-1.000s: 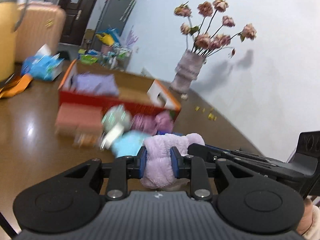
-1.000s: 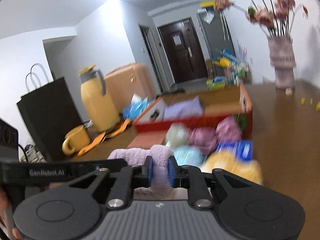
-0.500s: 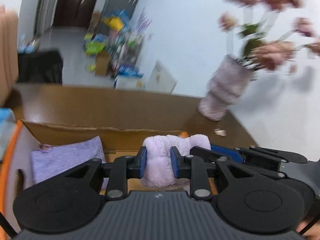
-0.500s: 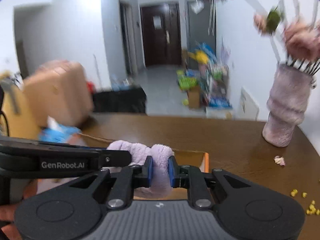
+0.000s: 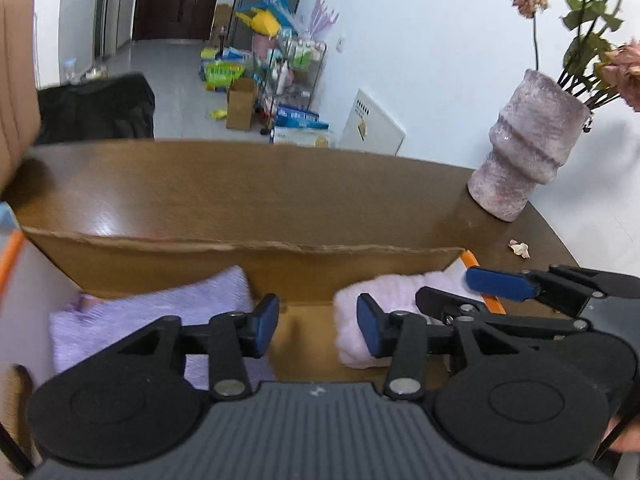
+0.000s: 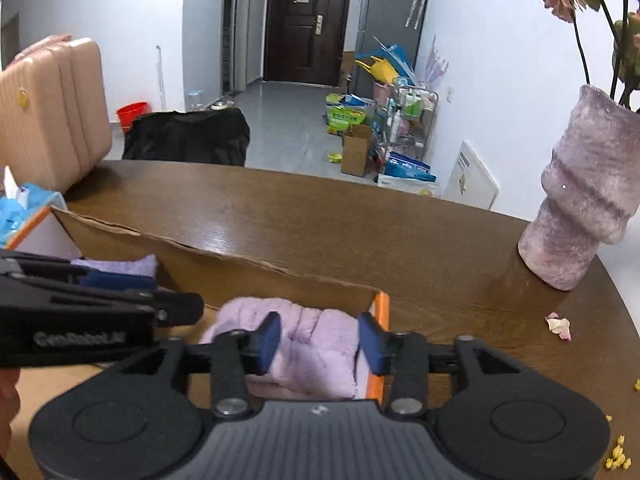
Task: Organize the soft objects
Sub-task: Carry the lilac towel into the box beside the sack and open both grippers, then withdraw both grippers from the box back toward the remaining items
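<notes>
"GenRobot.AI" reads on the left gripper (image 6: 96, 280). Both it and the right gripper (image 6: 319, 343) have just been opening, gripping nothing; the fluffy lilac cloth (image 6: 308, 344) lies inside the cardboard box (image 6: 256, 276), at its orange right edge.

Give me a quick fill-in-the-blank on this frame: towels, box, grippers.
1. The fluffy pink towel lies inside the cardboard ____.
2. The jaws of the right gripper stand ____.
3. The flat lilac towel lies to the ____ of the pink one in the left wrist view.
4. The ____ holds dried roses.

Missing: box; open; left; vase
</notes>
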Demonstrator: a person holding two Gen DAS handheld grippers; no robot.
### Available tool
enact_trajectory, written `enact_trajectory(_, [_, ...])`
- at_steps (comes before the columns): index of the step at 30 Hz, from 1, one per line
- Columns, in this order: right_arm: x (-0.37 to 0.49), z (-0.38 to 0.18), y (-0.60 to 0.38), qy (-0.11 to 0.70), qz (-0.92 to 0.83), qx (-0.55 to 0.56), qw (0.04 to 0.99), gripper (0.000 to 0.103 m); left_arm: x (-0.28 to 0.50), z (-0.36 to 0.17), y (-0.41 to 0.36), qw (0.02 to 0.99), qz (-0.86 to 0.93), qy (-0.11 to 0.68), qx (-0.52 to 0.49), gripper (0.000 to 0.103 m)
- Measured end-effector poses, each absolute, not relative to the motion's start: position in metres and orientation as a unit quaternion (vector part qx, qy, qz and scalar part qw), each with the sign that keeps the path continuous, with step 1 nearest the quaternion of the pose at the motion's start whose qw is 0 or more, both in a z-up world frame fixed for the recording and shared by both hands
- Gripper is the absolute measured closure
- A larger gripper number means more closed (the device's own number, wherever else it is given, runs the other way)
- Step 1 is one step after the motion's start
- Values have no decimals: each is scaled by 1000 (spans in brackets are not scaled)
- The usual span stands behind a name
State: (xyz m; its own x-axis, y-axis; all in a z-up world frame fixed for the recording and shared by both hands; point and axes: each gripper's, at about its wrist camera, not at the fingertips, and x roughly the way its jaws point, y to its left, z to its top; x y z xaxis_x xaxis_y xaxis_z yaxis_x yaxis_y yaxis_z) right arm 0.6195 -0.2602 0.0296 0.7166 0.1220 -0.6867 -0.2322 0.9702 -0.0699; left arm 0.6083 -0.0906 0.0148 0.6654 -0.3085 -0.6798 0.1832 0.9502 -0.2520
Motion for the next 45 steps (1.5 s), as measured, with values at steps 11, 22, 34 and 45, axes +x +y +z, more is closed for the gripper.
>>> enact_trajectory(11, [526, 120, -285, 287, 122, -52, 949, 39, 501, 105, -48, 948, -138, 287, 6, 24])
enact_trajectory(22, [358, 155, -315, 182, 123, -1, 976, 15, 336, 147, -4, 975, -114, 190, 8, 5])
enact_trajectory(34, [182, 88, -302, 96, 180, 42, 978, 0, 150, 70, 3, 985, -111, 132, 7, 0])
enact_trajectory(45, [94, 6, -283, 200, 145, 84, 965, 0, 85, 14, 7, 978, -100, 185, 4, 0])
